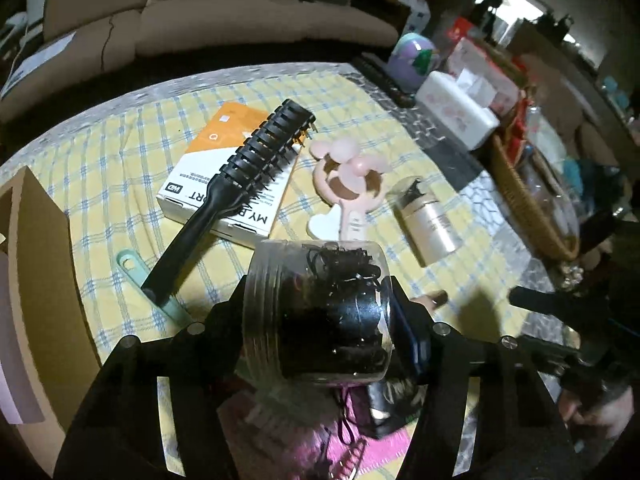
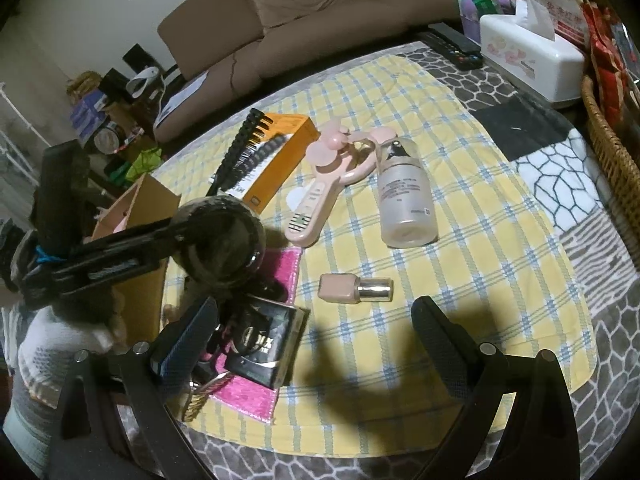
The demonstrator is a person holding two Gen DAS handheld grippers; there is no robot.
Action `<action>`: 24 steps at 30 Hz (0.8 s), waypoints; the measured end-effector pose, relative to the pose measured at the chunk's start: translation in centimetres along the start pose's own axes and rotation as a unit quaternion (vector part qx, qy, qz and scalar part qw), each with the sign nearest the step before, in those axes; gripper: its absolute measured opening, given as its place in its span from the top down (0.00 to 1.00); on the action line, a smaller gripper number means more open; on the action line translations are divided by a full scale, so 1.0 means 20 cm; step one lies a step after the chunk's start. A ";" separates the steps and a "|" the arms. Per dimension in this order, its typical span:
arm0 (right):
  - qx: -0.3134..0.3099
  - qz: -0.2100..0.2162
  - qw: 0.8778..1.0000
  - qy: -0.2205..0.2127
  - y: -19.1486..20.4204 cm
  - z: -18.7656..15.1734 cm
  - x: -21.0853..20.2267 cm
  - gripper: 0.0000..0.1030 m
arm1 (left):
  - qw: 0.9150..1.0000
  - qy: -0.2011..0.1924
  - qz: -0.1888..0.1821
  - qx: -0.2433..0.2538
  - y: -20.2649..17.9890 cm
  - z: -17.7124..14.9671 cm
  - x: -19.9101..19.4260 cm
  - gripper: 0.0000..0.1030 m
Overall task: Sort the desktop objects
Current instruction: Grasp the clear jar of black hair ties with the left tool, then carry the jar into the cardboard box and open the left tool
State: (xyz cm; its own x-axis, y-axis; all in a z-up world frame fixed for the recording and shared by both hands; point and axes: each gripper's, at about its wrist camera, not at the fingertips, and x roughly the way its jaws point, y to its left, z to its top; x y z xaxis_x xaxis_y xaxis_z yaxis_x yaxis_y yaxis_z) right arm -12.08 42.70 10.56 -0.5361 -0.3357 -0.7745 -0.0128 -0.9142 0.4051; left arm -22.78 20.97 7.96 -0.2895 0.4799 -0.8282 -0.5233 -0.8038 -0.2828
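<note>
Left gripper (image 1: pixel 320 320) clamped on clear round plastic jar of black hair ties (image 1: pixel 316 312), raised above pink cloth (image 2: pixel 256 392). Right gripper (image 2: pixel 316 344) open, empty. Beyond: black vented hairbrush (image 1: pixel 240 184) across white-orange box (image 1: pixel 232 176).

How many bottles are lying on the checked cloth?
2: a tall frosted bottle beside the pink fan, and a small beige bottle nearer the right gripper. Others may be hidden.

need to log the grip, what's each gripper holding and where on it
The left gripper grips the clear jar of hair ties across its round side wall, jar lying sideways. The right gripper is open and holds nothing.
</note>
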 end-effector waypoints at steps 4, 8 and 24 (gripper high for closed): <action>0.003 0.008 1.000 -0.001 0.02 0.00 -0.01 0.03 | 0.999 -0.013 -0.028 -0.016 0.02 -0.01 -0.11 0.42; -0.004 0.027 1.000 -0.008 0.08 0.01 -0.03 0.03 | 0.997 -0.028 -0.071 -0.029 0.04 -0.05 -0.27 0.42; -0.123 0.138 0.983 -0.002 0.77 -0.08 -0.09 0.03 | 0.996 -0.053 -0.029 -0.071 0.62 -0.53 -0.99 0.42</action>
State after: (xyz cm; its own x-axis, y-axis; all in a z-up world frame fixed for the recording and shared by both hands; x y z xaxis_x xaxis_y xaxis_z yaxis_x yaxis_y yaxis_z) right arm -10.01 28.98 17.47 -0.4940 -0.5774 -0.6501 0.3371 -0.8164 0.4689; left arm -15.12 -2.24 15.72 -0.3490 0.5558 -0.7545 -0.4257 -0.8113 -0.4007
